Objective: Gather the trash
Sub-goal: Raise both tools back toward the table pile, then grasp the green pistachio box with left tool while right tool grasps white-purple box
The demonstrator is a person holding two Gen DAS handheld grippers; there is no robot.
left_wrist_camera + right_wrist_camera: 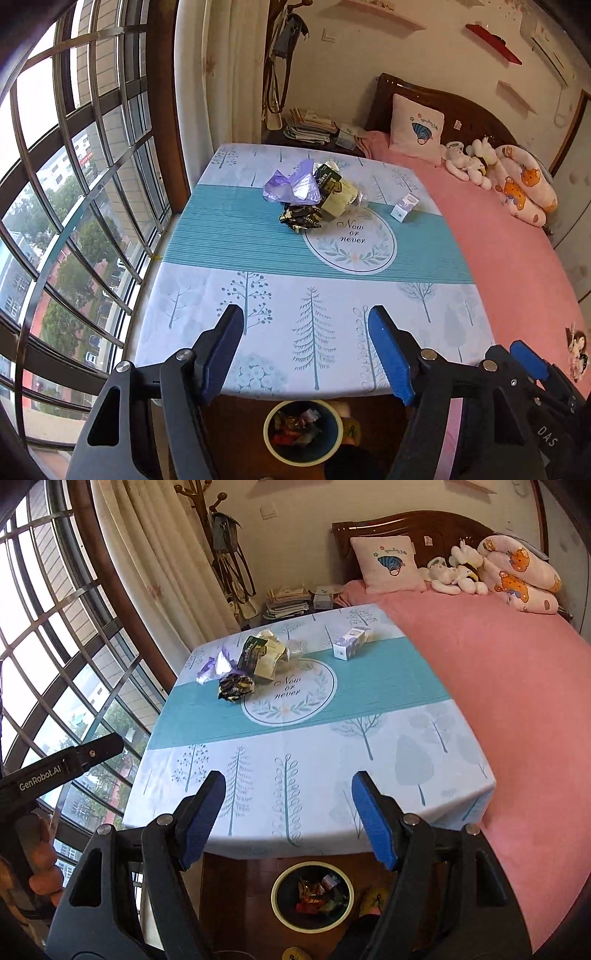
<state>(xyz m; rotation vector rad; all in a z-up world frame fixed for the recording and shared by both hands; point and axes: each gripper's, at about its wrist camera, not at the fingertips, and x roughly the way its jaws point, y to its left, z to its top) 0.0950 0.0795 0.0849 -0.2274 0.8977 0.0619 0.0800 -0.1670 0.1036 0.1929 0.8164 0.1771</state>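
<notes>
A home bedroom is shown: a bed with a pink sheet (498, 686) and a dark carved wooden headboard (413, 526), an embroidered pink cushion (386, 565), white plush toys (456, 576), cream curtains (162, 554) beside a barred window (74, 184), and a wooden coat stand (207, 502).

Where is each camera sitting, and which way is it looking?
Left wrist: sits on the left hand-held gripper, looking down over the table at the trash pile; its open fingers show, plus the right hand-held gripper at lower right.
Right wrist: sits on the right hand-held gripper, facing the same way; its open fingers show, plus a hand holding the left one.
Both share: table, small box, trash bin, bed.
</notes>
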